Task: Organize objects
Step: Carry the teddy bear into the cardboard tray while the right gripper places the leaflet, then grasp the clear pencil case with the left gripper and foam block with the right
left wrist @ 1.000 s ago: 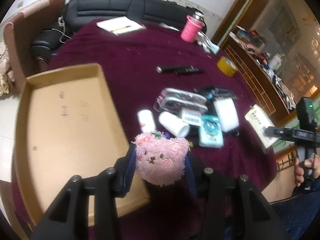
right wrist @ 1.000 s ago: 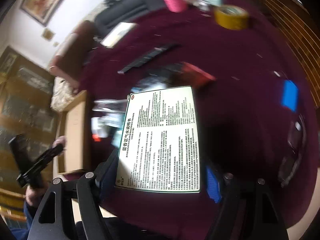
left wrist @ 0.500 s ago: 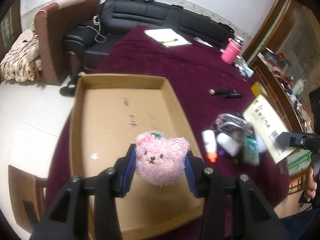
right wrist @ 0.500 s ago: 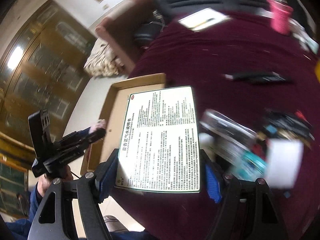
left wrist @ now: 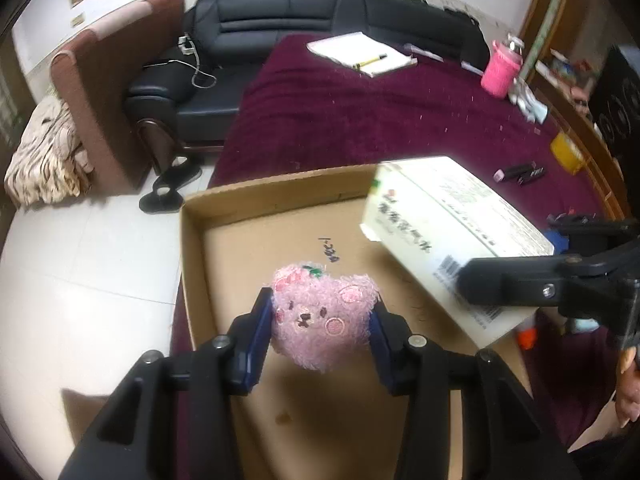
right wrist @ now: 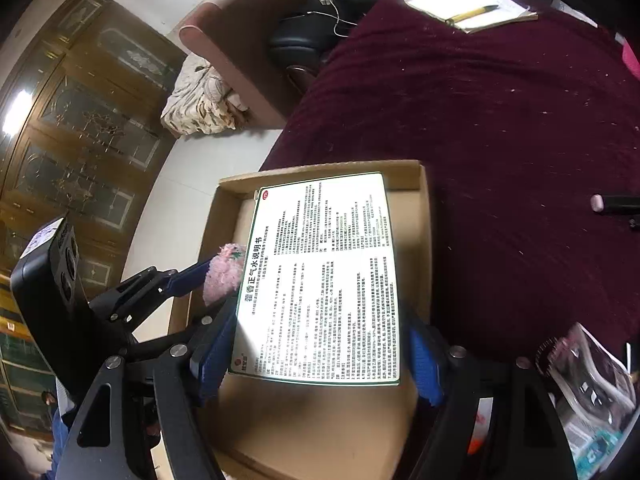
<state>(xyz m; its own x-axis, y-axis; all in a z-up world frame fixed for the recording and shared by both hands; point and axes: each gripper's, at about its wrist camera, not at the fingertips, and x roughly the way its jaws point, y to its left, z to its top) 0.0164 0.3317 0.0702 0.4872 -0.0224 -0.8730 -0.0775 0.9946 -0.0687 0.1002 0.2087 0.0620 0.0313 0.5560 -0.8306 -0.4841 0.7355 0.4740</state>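
Between its blue pads, the left tool (left wrist: 320, 322) is pinching a pink plush bear (left wrist: 320, 316) above the cardboard tray (left wrist: 190, 264). At three o'clock the right tool (right wrist: 320, 350) is gripping a white medicine box (right wrist: 320, 276) over the same tray. Both things are hanging at the drop-off step; next, I judge, each calls for lowering and releasing onto clear cardboard, apart.
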